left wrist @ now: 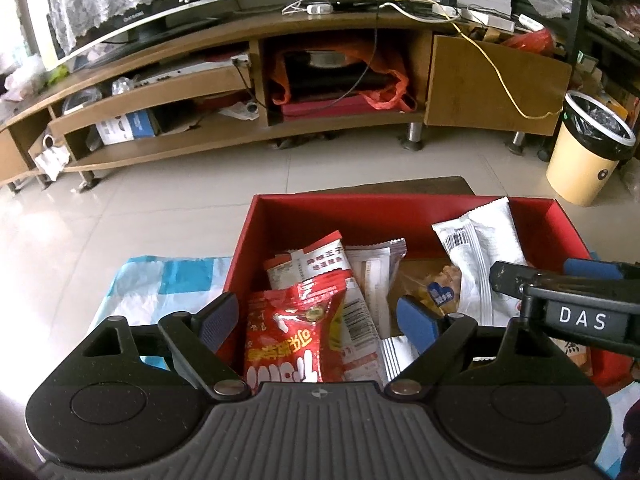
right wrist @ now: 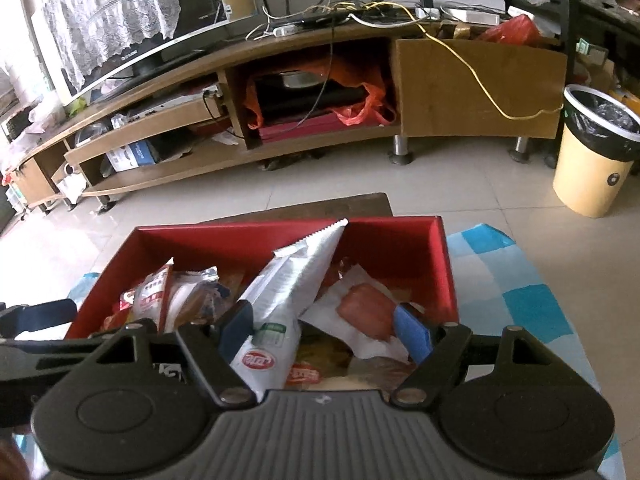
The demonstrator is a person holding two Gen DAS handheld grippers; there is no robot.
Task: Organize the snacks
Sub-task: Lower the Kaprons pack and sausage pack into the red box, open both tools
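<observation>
red box (left wrist: 360,208): packets (left wrist: 296,332) crowd floor | far end free

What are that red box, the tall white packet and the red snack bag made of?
Open red box: probably coated cardboard; thin flat walls, sharp folded corners, matte faces.
Tall white snack packet: plastic film, likely foil-lined; silvery sheen, zigzag-cut sealed top.
Crinkled red snack bag: glossy plastic film; bright highlights on its wrinkles.
All judged by look only.

Both grippers hung side by side, fingers pointing forward. The left gripper (left wrist: 320,318) had its jaws spread wide; the right gripper (right wrist: 326,330) likewise stood wide apart.
</observation>
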